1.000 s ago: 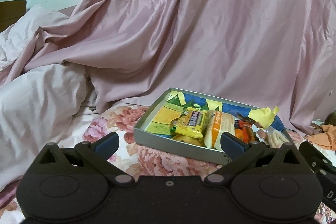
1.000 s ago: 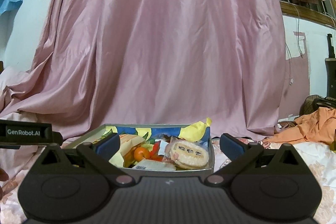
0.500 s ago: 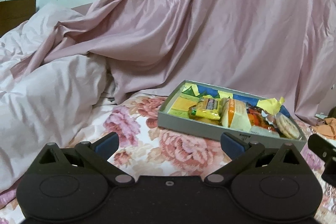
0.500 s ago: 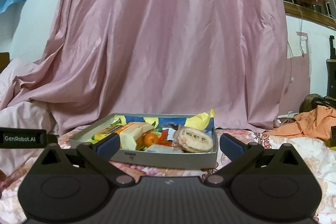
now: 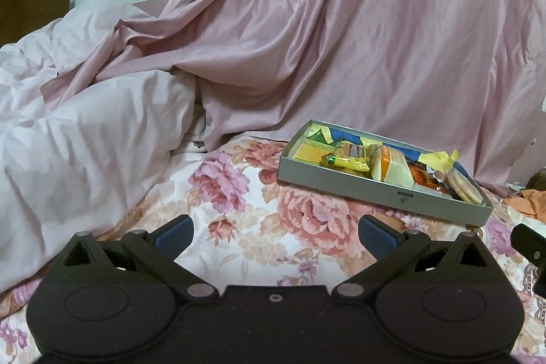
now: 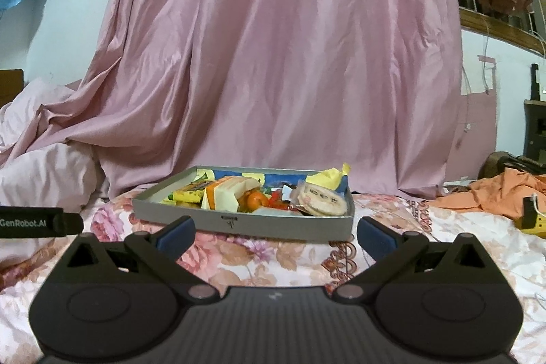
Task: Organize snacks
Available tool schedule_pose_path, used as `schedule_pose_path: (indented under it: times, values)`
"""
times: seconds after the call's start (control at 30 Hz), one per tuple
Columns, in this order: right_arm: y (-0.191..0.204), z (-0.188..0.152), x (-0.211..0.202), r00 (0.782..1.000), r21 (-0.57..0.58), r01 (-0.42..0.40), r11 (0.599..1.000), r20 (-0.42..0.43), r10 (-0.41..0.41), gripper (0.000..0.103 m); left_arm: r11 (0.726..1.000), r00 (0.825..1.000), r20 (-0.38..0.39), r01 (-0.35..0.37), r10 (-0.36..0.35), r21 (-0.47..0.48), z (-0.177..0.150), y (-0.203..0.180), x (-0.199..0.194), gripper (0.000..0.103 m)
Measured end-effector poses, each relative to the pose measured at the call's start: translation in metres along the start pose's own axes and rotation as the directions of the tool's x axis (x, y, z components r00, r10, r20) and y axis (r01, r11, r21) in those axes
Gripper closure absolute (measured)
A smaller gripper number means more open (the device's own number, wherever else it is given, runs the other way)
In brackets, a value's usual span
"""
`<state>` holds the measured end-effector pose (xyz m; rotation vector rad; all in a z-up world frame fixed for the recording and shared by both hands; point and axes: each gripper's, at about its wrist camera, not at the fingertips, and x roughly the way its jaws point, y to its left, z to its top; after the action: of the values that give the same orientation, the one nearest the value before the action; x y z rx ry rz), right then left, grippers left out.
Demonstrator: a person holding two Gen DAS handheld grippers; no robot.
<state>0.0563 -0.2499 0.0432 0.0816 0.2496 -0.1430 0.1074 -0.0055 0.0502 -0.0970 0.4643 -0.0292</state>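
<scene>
A grey cardboard tray (image 5: 375, 190) (image 6: 273, 226) of snacks lies on the floral bedsheet. It holds a yellow wrapped bar (image 5: 348, 157) (image 6: 189, 195), an orange-and-cream packet (image 5: 392, 168) (image 6: 225, 193), a round rice cracker packet (image 5: 464, 186) (image 6: 322, 202) and small orange and red pieces (image 6: 257, 200). My left gripper (image 5: 274, 232) is open and empty, well short of the tray and to its left. My right gripper (image 6: 274, 232) is open and empty, just in front of the tray's near wall.
A pink satin curtain (image 6: 273, 57) hangs behind the tray. A crumpled pale quilt (image 5: 85, 132) lies at the left. Orange cloth (image 6: 494, 193) and a yellow object (image 6: 534, 220) lie at the right. The floral sheet (image 5: 273, 227) spreads under both grippers.
Both grippers have drawn back from the tray, so it looks smaller and farther. The left view has swung left, putting the tray at the right. Both stay open.
</scene>
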Motion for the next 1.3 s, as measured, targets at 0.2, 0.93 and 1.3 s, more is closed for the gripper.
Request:
schedule_pose_path:
  times: [0.2, 0.93, 1.3]
  values:
    - [-0.001, -0.004, -0.018, 1.0, 0.008, 0.028, 1.0, 0.005, -0.028, 0.0, 1.0, 1.0, 0.012, 0.015, -0.015, 0.004, -0.004, 0.007, -0.013, 0.001]
    - [0.031, -0.024, -0.056, 0.999, -0.011, 0.003, 1.0, -0.042, -0.003, 0.0, 0.998, 0.999, 0.017, 0.037, -0.037, 0.048, -0.028, 0.03, -0.046, 0.001]
    - [0.041, -0.038, -0.053, 0.997, -0.015, -0.033, 0.999, -0.067, 0.032, 0.0, 0.996, 1.0, -0.009, 0.019, -0.018, 0.083, -0.043, 0.032, -0.035, 0.001]
